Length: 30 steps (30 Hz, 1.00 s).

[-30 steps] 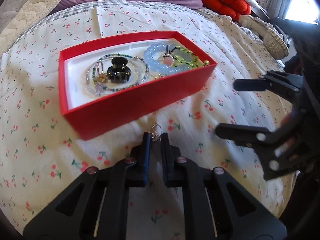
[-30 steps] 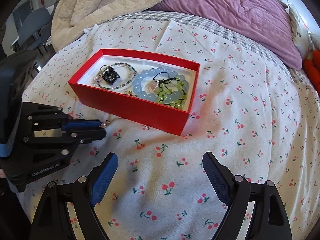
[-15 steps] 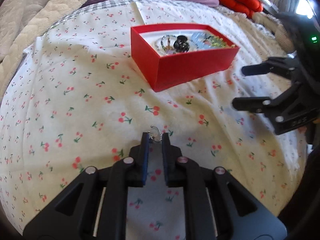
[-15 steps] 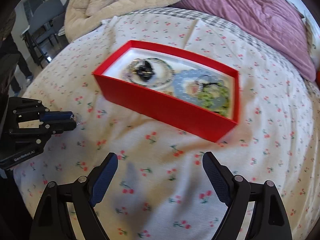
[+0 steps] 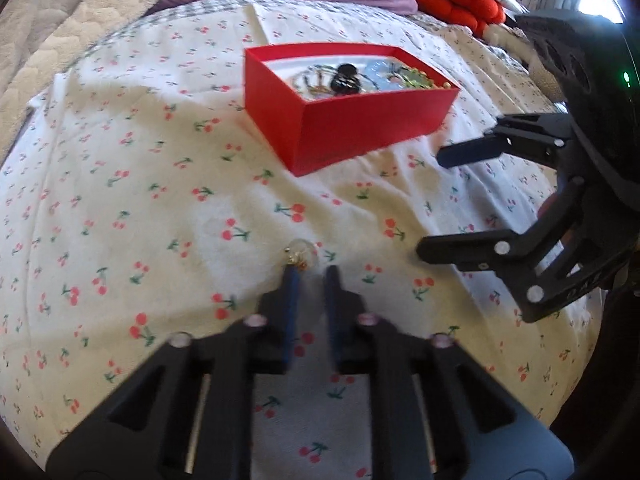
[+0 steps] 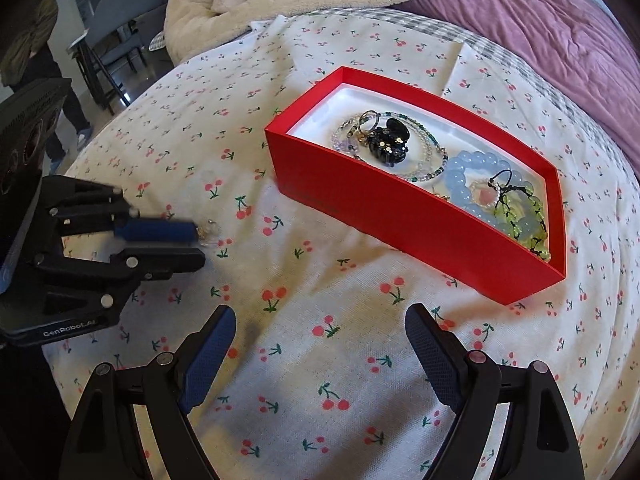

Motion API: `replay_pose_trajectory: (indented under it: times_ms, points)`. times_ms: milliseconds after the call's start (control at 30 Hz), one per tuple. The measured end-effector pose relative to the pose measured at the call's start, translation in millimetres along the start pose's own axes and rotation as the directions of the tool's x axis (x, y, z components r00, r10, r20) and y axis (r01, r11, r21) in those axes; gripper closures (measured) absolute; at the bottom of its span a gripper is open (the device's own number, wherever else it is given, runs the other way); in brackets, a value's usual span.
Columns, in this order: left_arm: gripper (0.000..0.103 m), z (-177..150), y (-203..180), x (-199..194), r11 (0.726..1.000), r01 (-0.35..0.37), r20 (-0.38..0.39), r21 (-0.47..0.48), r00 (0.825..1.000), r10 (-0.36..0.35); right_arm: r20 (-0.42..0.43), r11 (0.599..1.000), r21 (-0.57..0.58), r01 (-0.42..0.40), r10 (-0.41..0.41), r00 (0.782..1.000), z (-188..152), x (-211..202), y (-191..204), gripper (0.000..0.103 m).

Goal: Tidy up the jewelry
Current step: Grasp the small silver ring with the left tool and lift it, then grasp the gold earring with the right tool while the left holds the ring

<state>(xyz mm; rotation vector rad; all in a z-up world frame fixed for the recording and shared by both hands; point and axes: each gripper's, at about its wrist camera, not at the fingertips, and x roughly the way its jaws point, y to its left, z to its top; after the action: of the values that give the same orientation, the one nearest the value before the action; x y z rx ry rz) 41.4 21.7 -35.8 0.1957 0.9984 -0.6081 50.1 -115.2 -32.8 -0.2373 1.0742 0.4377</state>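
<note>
Left gripper (image 5: 308,276): jaws slightly parted with a visible gap, so the small earring (image 5: 299,255) at the tip of its left finger looks released or barely touched; can't tell for sure. It lies just ahead of that fingertip on the cherry-print sheet (image 5: 120,184). Red box (image 5: 348,128) sits further ahead, slightly right, long axis diagonal. Right gripper (image 6: 320,344), spread wide and empty, hovers low, box ahead-right; the left is nearer the earring.

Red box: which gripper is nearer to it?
Right. The right gripper hovers open just in front of the red box; the left gripper, at a small earring, sits farther off.
</note>
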Motion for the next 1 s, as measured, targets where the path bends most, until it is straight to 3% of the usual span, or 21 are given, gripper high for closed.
replay_pose_trajectory:
  times_ms: [67, 300, 333, 467, 500, 667, 767, 1000]
  points:
    - [0.096, 0.7, -4.3, -1.5, 1.0, -0.007, 0.002, 0.02, 1.0, 0.007, -0.002, 1.0, 0.005, 0.0, 0.0, 1.0, -1.0, -0.3, -2.3, 0.015]
    - [0.098, -0.1, -7.3, -16.9, 0.999, -0.004, 0.032, 0.034, 0.999, 0.003, 0.008, 1.0, 0.014, 0.002, -0.002, 1.0, -4.9, -7.7, -8.2, 0.015]
    - [0.094, -0.1, -8.3, -16.6, 0.998, -0.024, 0.03, 0.05, 0.999, 0.023, 0.011, 1.0, 0.018, 0.001, -0.001, 1.0, -4.6, -8.8, -8.6, 0.015]
    - [0.056, 4.6, -7.6, -7.8, 0.992, -0.086, 0.038, 0.098, 0.996, 0.082, 0.019, 1.0, 0.017, -0.004, 0.003, 1.0, -2.6, -11.4, -7.3, 0.015]
    - [0.055, 6.7, -5.7, -2.6, 0.99, -0.086, 0.03, 0.107, 0.996, 0.084, 0.02, 1.0, 0.016, -0.005, 0.005, 1.0, -2.5, -11.9, -6.5, 0.015]
    - [0.058, 10.1, -4.4, 8.5, 0.986, -0.067, 0.008, 0.151, 0.998, 0.067, 0.023, 1.0, 0.003, -0.004, 0.003, 1.0, -4.3, -14.1, -2.4, 0.015]
    - [0.08, 12.9, -3.2, 9.4, 0.989, -0.035, 0.002, 0.141, 0.999, 0.035, 0.029, 1.0, 0.005, -0.001, 0.0, 1.0, -5.0, -16.9, -3.5, 0.015]
    - [0.081, 17.4, -6.5, -2.4, 0.992, -0.009, 0.041, 0.127, 0.999, 0.004, 0.04, 1.0, 0.029, 0.001, -0.002, 0.999, -4.6, -21.5, -7.7, 0.015]
